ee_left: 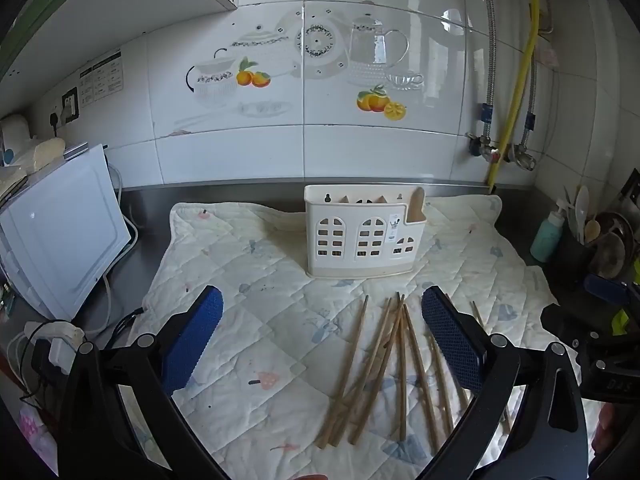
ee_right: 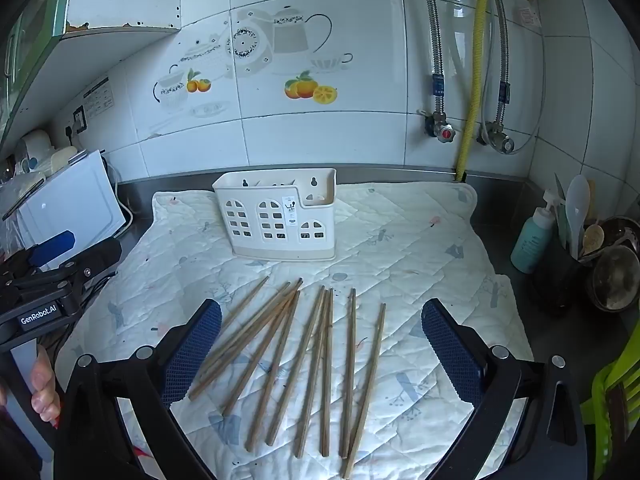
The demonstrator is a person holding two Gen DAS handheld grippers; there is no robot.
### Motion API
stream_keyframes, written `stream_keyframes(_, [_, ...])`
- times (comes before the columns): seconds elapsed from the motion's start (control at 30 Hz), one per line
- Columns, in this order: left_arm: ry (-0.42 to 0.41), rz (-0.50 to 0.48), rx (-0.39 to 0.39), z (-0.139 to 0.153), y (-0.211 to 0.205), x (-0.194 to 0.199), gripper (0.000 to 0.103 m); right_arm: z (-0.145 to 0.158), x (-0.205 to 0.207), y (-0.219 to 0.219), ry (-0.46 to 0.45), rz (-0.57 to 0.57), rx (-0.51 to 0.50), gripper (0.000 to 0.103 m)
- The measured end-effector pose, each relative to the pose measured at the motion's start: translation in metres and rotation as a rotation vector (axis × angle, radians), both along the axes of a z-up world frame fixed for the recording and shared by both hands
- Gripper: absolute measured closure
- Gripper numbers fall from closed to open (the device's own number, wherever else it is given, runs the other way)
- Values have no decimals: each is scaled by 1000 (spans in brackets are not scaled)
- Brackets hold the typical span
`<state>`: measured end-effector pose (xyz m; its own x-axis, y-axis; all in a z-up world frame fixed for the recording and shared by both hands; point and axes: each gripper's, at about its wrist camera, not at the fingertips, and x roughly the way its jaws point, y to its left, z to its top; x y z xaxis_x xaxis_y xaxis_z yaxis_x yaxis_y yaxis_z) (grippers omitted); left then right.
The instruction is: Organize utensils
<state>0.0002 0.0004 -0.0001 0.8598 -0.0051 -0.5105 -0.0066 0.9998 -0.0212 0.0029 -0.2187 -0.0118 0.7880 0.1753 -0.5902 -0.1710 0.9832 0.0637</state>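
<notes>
Chopsticks lie fanned loose on the quilted mat, just before the cream holder, awaiting sorting; we find the left gripper and right gripper both spread wide, empty, poised above them.

A quilted cloth with small faded prints covers the middle of a steel counter, reaching nearly to its back edge. At the counter's left end stands a white appliance with cables trailing beside it, and a power strip lies at its near side. In the right back corner a teal pump bottle stands just beside a dark holder with a white rice paddle and a wooden spoon in it; metal bowls sit beside that. The tiled wall behind carries teapot and orange decals, a yellow hose, braided metal hoses and valves. A socket sits on the left wall.
</notes>
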Motion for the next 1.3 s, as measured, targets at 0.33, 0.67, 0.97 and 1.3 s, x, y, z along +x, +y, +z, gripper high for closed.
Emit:
stream_keyframes(0.33, [-1,6,-6,-1,-1,1,5,-1,1,0,0,-1,4,6])
stream_keyframes(0.67, [18,-9,-30,-2,2,3,5,-2,1,2,3,-5,1,6])
stream_keyframes(0.97, [37,-14,-33,-7,2,4,5,-2,1,-1,6,-6,3,6])
stream_keyframes(1.3, [47,-2,-24,-10,7,5,5,-6,1,-5,17,-13,2,6])
